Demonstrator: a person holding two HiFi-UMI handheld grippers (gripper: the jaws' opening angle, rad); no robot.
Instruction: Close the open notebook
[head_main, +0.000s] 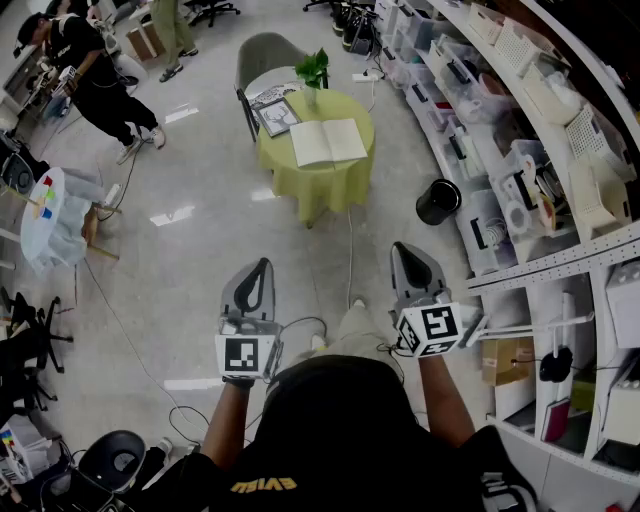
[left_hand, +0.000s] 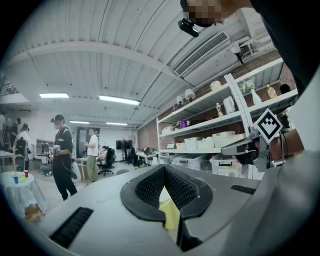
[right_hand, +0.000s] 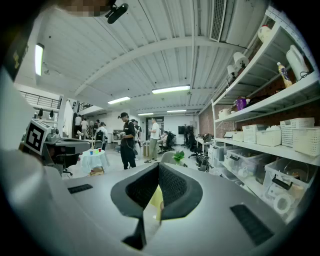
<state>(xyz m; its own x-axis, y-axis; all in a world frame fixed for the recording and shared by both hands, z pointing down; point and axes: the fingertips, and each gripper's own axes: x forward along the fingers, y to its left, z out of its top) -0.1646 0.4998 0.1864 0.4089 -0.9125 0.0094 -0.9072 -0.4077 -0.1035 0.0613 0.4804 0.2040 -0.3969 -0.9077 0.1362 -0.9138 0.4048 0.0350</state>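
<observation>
1. Open notebook (head_main: 328, 142) lies flat, pages up, on a round table with a yellow-green cloth (head_main: 320, 185), far ahead in the middle and well apart from both grippers.
2. On the same table, a potted plant (head_main: 313, 70) stands at the far edge and a magazine (head_main: 276, 115) lies just left of the notebook. A grey chair (head_main: 262, 52) stands behind the table.
3. Left gripper (head_main: 262, 264) is near and held level, its jaws clenched tip to tip with nothing between them.
4. Right gripper (head_main: 404, 248) is near, beside the left one, its jaws also closed together and empty.
5. Black bin (head_main: 438, 201) stands on the floor right of the table, and shelves (head_main: 520, 180) run along the right. A person (head_main: 95, 75) stands far left.
</observation>
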